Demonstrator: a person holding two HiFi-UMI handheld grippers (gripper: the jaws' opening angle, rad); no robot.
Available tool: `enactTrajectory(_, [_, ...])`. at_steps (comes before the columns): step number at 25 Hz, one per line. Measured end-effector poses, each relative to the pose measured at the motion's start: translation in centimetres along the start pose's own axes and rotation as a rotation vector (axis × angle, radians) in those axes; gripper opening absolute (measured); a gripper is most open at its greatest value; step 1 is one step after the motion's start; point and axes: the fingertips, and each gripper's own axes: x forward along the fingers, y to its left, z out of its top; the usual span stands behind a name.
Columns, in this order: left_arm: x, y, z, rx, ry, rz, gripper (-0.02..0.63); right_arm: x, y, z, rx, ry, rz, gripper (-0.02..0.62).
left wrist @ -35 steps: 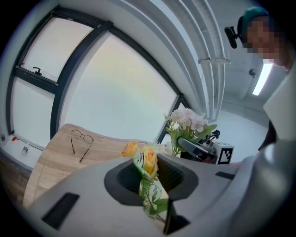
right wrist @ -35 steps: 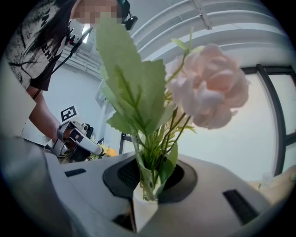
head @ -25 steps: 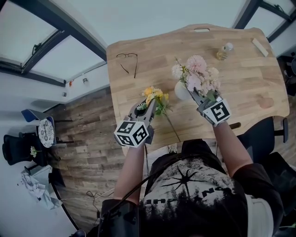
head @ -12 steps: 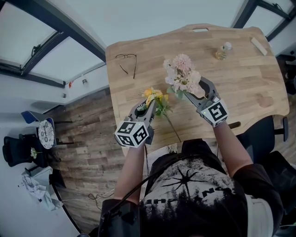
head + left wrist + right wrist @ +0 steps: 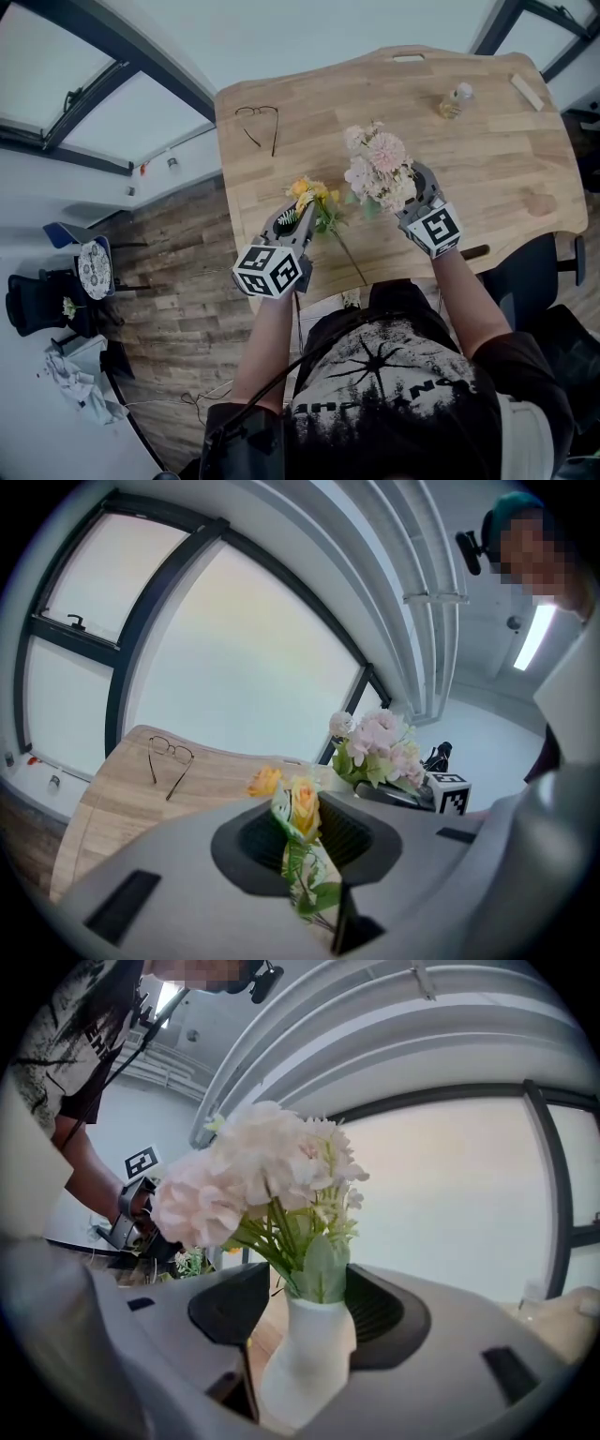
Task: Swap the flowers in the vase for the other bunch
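Note:
My left gripper (image 5: pixel 298 217) (image 5: pixel 309 855) is shut on the stems of a yellow flower bunch (image 5: pixel 314 192) (image 5: pixel 302 808), whose long stem trails back across the table. My right gripper (image 5: pixel 411 189) (image 5: pixel 314 1326) stands wide, with the white vase (image 5: pixel 309 1363) upright between its jaws. The vase is close to the right pad, with a gap on the left. Pink and white flowers (image 5: pixel 380 169) (image 5: pixel 253 1185) (image 5: pixel 380 747) stand in the vase and hide it in the head view.
On the wooden table (image 5: pixel 506 159) lie a pair of glasses (image 5: pixel 258 122) (image 5: pixel 169 761) at the far left, a small bottle (image 5: pixel 457 101) and a wooden block (image 5: pixel 527 94) at the far right. A dark chair (image 5: pixel 539 272) stands at the table's right front.
The right gripper's jaws went from narrow at the pink stems to wide and sank around the vase. The pink bunch shifted left and nearer. The left gripper kept still.

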Motion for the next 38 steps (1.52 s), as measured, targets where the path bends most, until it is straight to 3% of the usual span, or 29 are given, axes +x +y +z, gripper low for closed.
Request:
enactTrajectory(23, [-0.2, -0.2, -0.2, -0.004, -0.001, -0.014, 0.081, -0.3, -1.1, -2.0, 0.067, 0.086, -0.064, 0.262])
enactTrajectory(38, [-1.6, -2.1, 0.0, 0.03, -0.03, -0.062, 0.081, -3.9, 0.0, -3.4, 0.133, 0.132, -0.106, 0.262])
